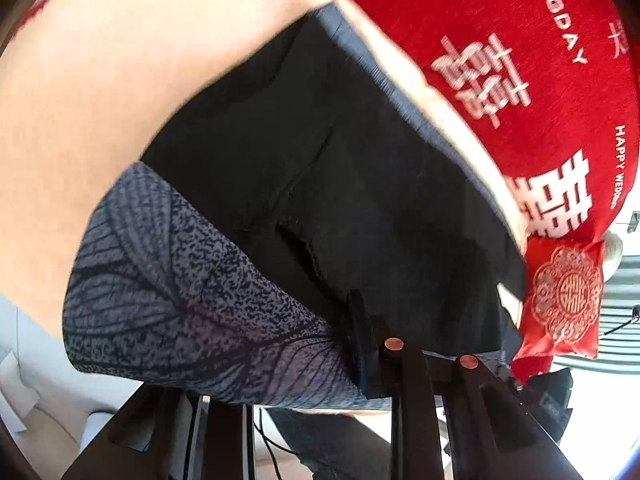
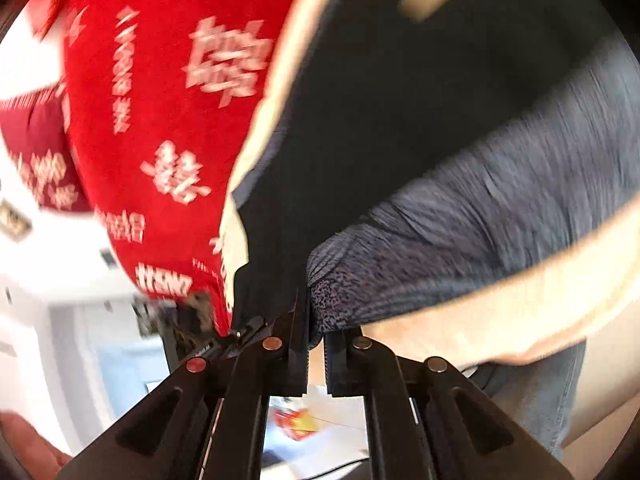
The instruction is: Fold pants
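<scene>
The pants are black (image 1: 340, 160) with a blue-grey patterned part (image 1: 180, 280). They lie on a cream sheet (image 1: 100, 80), lifted at the near edge. In the left wrist view my left gripper (image 1: 416, 344) is shut on the pants, with the patterned fold and the black cloth bunched between its fingers (image 1: 364, 336). In the blurred right wrist view the pants (image 2: 400, 140) spread away from my right gripper (image 2: 316, 340). It is shut on a thin pinch of the patterned edge (image 2: 352, 280), with black cloth beside it.
A red blanket (image 1: 520, 60) with white characters lies beyond the pants, also seen as the red blanket (image 2: 160, 120). A small red embroidered cushion (image 1: 564, 296) sits by the bed's edge. A person's jeans leg (image 2: 540, 392) stands below the sheet. White furniture (image 2: 40, 280) is at the left.
</scene>
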The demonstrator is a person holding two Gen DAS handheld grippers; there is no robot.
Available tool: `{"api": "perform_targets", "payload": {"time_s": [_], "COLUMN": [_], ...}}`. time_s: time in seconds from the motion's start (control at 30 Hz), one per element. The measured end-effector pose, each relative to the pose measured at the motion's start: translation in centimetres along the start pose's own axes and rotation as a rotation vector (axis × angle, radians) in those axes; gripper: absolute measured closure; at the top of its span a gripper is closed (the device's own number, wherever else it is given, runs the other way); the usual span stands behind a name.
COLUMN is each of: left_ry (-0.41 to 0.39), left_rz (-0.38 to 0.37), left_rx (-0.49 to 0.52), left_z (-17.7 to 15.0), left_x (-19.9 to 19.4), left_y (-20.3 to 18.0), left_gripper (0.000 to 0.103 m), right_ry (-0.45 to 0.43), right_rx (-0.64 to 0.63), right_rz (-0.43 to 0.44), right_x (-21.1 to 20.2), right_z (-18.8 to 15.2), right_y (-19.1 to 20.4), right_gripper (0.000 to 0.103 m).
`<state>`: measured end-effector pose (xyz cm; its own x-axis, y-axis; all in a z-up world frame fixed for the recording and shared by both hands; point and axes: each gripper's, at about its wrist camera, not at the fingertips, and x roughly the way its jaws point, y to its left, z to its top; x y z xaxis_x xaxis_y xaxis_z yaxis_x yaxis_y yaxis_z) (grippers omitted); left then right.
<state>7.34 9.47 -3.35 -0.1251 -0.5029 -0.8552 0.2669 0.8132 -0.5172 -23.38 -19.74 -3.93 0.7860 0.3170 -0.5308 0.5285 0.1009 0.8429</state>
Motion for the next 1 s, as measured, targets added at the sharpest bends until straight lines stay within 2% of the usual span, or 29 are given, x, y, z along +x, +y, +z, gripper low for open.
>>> {"api": "perform_targets", "payload": {"time_s": [0.13, 0.33, 0.5, 0.57, 0.6, 0.67, 0.73, 0.8, 0.87, 0.93, 0.97, 1.0], "left_ry": [-0.080, -0.173, -0.240, -0.256, -0.263, -0.277, -0.298, -0.283, -0.287, -0.312, -0.325, -0.338], "left_rz": [0.020, 0.043, 0.158, 0.202, 0.231, 0.298, 0.374, 0.392, 0.390, 0.406, 0.420, 0.430], "left_rx": [0.018, -0.040, -0.005, 0.002, 0.002, -0.002, 0.001, -0.009, -0.014, -0.005, 0.001, 0.006], "left_z": [2.2, 8.1, 14.8, 16.6, 17.5, 19.1, 20.3, 21.0, 20.9, 20.2, 19.8, 19.3], "left_x": [-1.3, -0.2, 4.1, 6.1, 7.0, 8.7, 9.7, 9.8, 8.8, 6.8, 5.7, 4.7], "left_y": [-2.9, -5.6, -7.3, -7.4, -7.3, -7.1, -7.0, -6.8, -7.0, -7.2, -7.4, -7.5], "left_gripper": [0.076, 0.076, 0.076, 0.058, 0.055, 0.030, 0.021, 0.021, 0.021, 0.021, 0.021, 0.021], "right_ry": [0.069, 0.199, 0.310, 0.331, 0.340, 0.358, 0.384, 0.373, 0.374, 0.346, 0.333, 0.313], "right_rx": [-0.135, -0.217, -0.239, -0.290, -0.303, -0.291, -0.261, -0.212, -0.205, -0.278, -0.306, -0.337], "right_rz": [-0.026, -0.039, -0.098, -0.157, -0.185, -0.241, -0.279, -0.230, -0.233, -0.268, -0.270, -0.267], "right_x": [0.2, 3.3, 9.3, 12.3, 13.7, 16.4, 18.2, 18.1, 17.4, 16.0, 15.3, 14.4], "right_z": [4.4, 13.3, 21.3, 23.9, 24.9, 26.7, 27.5, 27.8, 27.5, 26.8, 26.5, 25.9], "right_y": [4.7, 8.3, 8.8, 8.4, 8.1, 6.7, 4.9, 3.9, 4.3, 6.1, 6.9, 8.1], "right_gripper": [0.097, 0.094, 0.093, 0.093, 0.093, 0.092, 0.093, 0.093, 0.084, 0.045, 0.039, 0.038]}}
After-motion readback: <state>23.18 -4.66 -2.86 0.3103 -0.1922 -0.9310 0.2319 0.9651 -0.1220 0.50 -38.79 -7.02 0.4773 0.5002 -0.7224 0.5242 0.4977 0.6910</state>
